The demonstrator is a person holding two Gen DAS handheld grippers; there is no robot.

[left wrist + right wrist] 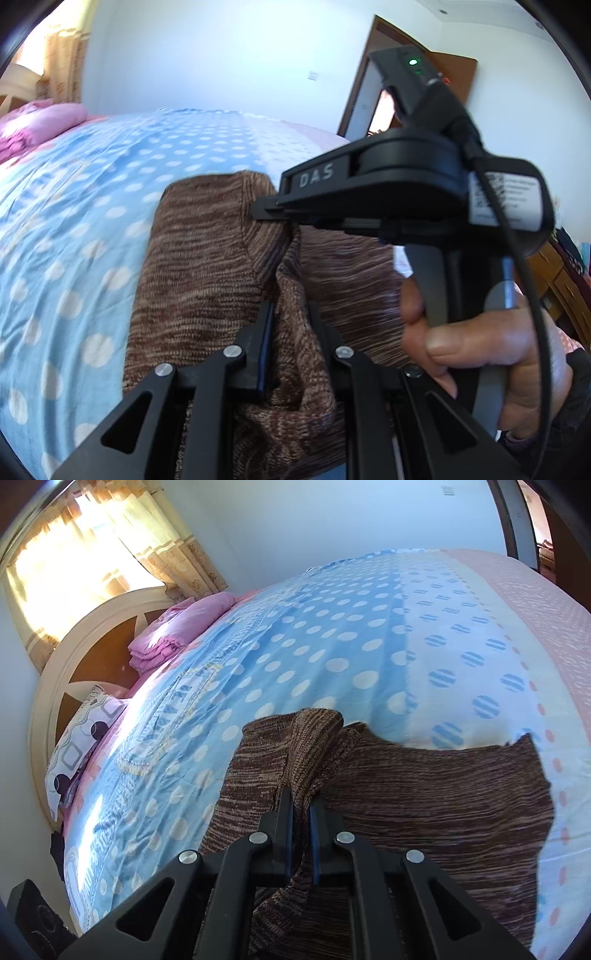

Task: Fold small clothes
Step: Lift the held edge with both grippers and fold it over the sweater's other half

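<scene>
The left tongs (290,332) pinch a raised fold of the brown knit garment (207,258), their fingers narrowed on a ridge of fabric that stands up between the two black pads. Just to the right in the left wrist view, the right tongs (271,212) reach in from the side with the tip pressed against the same garment, and the person's right hand (476,350) wraps around the handle, thumb forward. A black cable (517,258) loops down past a white label on that device, and a green light glows near its top.

From the right wrist view, the right tongs (301,812) are likewise closed narrowly on a bunched pleat of the brown knit garment (424,805), which rises between the blue-lined pads. The rest of the garment lies spread flat on the bed (332,646), stretching to the right toward the edge with the pink-dotted border, while a folded-over lobe of it sits just beyond the fingertips.

The bed carries a blue cover with pale dots. A folded pink blanket (177,627) and a patterned pillow (81,734) rest near the curved cream headboard (70,657). Sunlit curtains (92,546) hang behind, and a brown door (454,77) stands open on the far wall.
</scene>
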